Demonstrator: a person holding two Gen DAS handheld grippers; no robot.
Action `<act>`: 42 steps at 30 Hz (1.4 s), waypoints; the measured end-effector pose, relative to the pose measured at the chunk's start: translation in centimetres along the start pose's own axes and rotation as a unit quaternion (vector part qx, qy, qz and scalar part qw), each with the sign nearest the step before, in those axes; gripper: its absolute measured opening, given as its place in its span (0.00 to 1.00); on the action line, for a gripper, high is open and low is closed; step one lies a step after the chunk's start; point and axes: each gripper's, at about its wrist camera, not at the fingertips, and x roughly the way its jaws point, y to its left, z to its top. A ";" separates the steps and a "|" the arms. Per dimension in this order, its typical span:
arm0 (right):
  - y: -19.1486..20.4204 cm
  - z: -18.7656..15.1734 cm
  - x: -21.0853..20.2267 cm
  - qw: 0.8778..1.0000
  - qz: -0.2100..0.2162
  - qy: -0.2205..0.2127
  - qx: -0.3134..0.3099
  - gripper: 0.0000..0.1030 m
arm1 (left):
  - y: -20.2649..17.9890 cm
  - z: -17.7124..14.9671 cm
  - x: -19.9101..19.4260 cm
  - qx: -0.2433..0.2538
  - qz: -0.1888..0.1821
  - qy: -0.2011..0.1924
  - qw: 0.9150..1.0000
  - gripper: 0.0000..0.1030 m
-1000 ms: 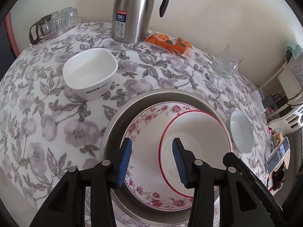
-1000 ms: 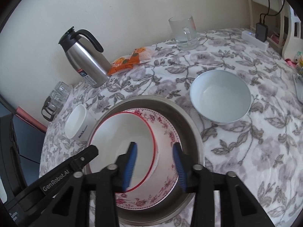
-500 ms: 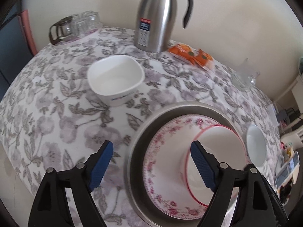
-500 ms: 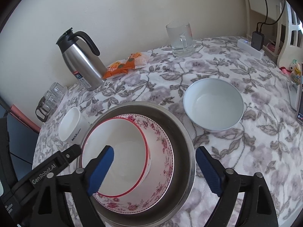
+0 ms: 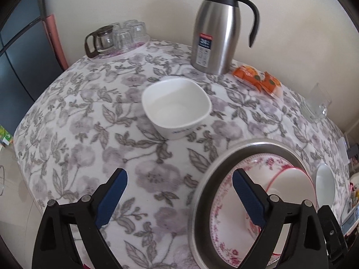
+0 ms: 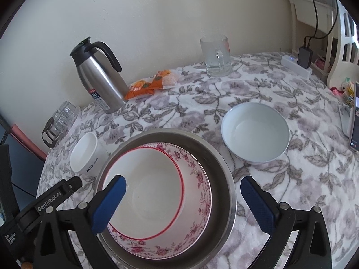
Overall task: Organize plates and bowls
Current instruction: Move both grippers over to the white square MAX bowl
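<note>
A steel basin (image 6: 226, 179) holds a pink-flowered plate (image 6: 202, 192) with a red-rimmed white bowl (image 6: 145, 197) on it; they also show in the left wrist view (image 5: 202, 190). A square white bowl (image 5: 177, 107) stands left of the basin, also in the right wrist view (image 6: 86, 154). A round white bowl (image 6: 255, 132) stands to the right of the basin. My left gripper (image 5: 179, 192) is open and empty, above the cloth at the basin's left rim. My right gripper (image 6: 182, 199) is open and empty above the basin.
A steel thermos jug (image 5: 219, 27), orange snack packets (image 5: 258, 78), a glass mug (image 6: 215, 56) and a tray of glasses with a small pot (image 5: 114, 38) stand along the back of the flowered tablecloth (image 5: 89, 123). A phone (image 6: 354, 121) and charger (image 6: 296, 67) lie at right.
Both grippers opened wide, letting go of the red-rimmed bowl in the basin, and drew back. The left gripper swung left toward the square white bowl.
</note>
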 end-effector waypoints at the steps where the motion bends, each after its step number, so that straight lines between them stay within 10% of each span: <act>1: 0.3 0.0 -0.1 1.000 0.003 -0.004 -0.002 1.00 | 0.4 0.2 -0.1 -0.006 0.005 -0.003 1.000 0.92; 15: 8.0 -0.7 -1.9 0.992 0.057 -0.062 -0.097 1.00 | 6.8 1.7 -0.1 -0.095 0.034 -0.010 0.995 0.93; 42: 16.8 -1.1 2.5 0.984 0.106 -0.014 -0.143 1.00 | 13.6 3.0 2.1 -0.208 0.023 -0.003 0.978 0.93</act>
